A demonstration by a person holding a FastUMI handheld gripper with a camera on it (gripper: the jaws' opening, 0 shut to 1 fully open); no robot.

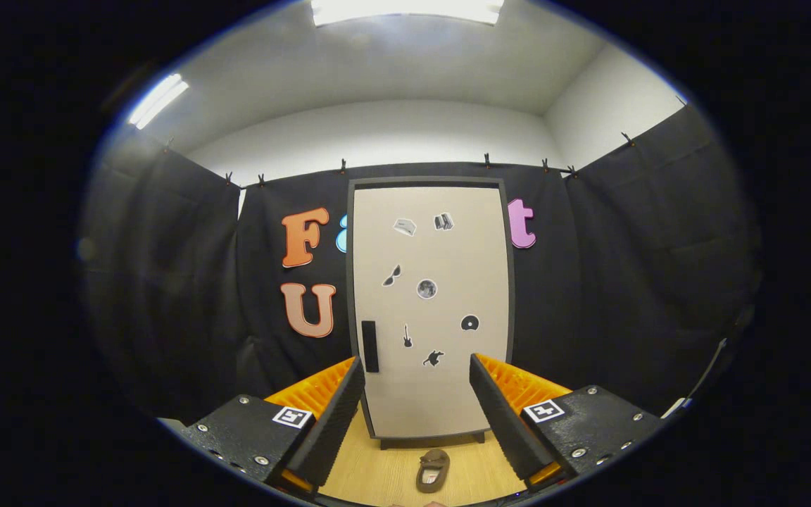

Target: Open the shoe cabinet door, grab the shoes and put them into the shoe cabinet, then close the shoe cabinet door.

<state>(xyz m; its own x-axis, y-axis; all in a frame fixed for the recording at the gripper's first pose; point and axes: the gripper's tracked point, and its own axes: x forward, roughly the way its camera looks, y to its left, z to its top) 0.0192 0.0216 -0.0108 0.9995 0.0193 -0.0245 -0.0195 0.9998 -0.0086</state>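
Gripper view: tall shoe cabinet (431, 310), flat matte beige door shut, dark frame, small stickers, dark upright handle (369, 346) at door's left edge. Pale wood-grain floor (377, 472) before cabinet. Gripper (416, 398) level, aimed at cabinet, fingers spread wide, holding nothing. Brown shoe (433, 470) on floor before cabinet, between fingers.

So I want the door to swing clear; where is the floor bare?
Bare wood floor lies on both sides of the shoe, between it and each finger of the open gripper. The shoe itself sits just before the shut cabinet door.
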